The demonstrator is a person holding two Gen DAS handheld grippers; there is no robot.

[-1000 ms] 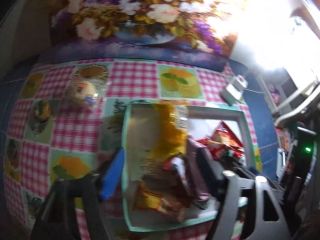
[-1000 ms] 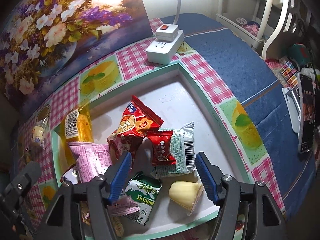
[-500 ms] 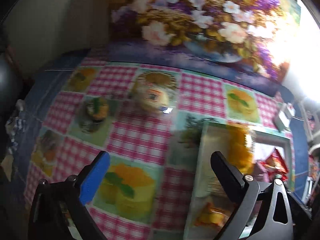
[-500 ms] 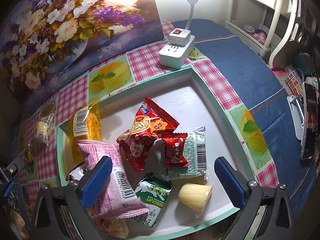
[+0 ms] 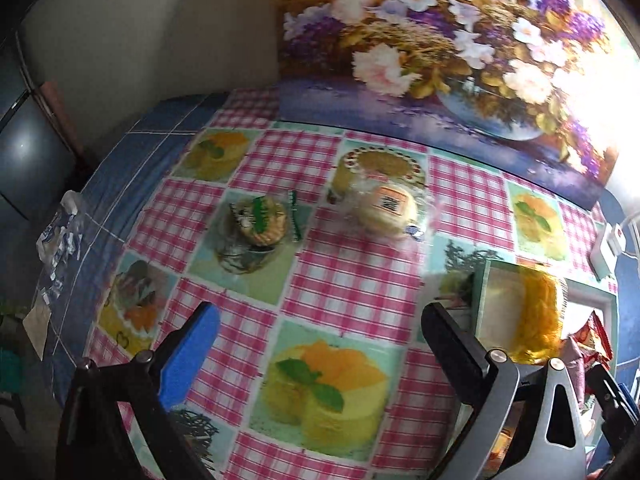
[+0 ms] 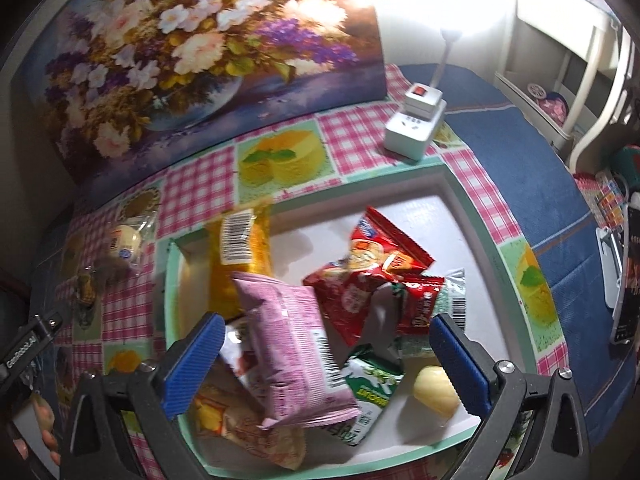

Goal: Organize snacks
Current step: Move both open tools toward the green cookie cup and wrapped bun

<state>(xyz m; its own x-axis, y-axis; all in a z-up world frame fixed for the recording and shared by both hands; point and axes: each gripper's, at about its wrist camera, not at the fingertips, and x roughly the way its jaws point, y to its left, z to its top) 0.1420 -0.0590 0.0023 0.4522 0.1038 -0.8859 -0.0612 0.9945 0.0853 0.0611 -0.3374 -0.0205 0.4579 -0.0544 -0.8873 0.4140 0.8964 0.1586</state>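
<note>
Swung away from the tray since a second ago, the left gripper (image 5: 320,344) now hangs over bare checked tablecloth (image 5: 352,280), its jaws spread wide with nothing between them; earlier they framed the tray's contents. Ahead of it, loose on the cloth and outside the tray, lie a round pale bun in clear wrap (image 5: 390,206) and, to its left and apart from it, a small round snack with a green label (image 5: 262,220); being round, neither has a clear long axis. The right gripper (image 6: 328,364) has also opened from a narrower stance and hangs over the near half of the mint-rimmed tray (image 6: 472,196), jaws wide and pressing on nothing. Between its blue fingers (image 6: 196,360) lies a pink packet (image 6: 292,352), its long axis running from upper left to lower right in the right wrist view, resting on top of other wrappers. A yellow packet (image 6: 240,256) stands lengthwise along the tray's left wall, barcode end toward the far rim. A red packet (image 6: 372,272) lies slanted in the middle, overlapping a smaller red sachet (image 6: 420,304) and a silver wrapper (image 6: 456,300). Nearer sit a green biscuit pack (image 6: 368,392) and a pale yellow jelly cup (image 6: 434,390) on its side. A white power strip (image 6: 414,128) stands beyond the tray, before a flower painting (image 6: 180,60).
</note>
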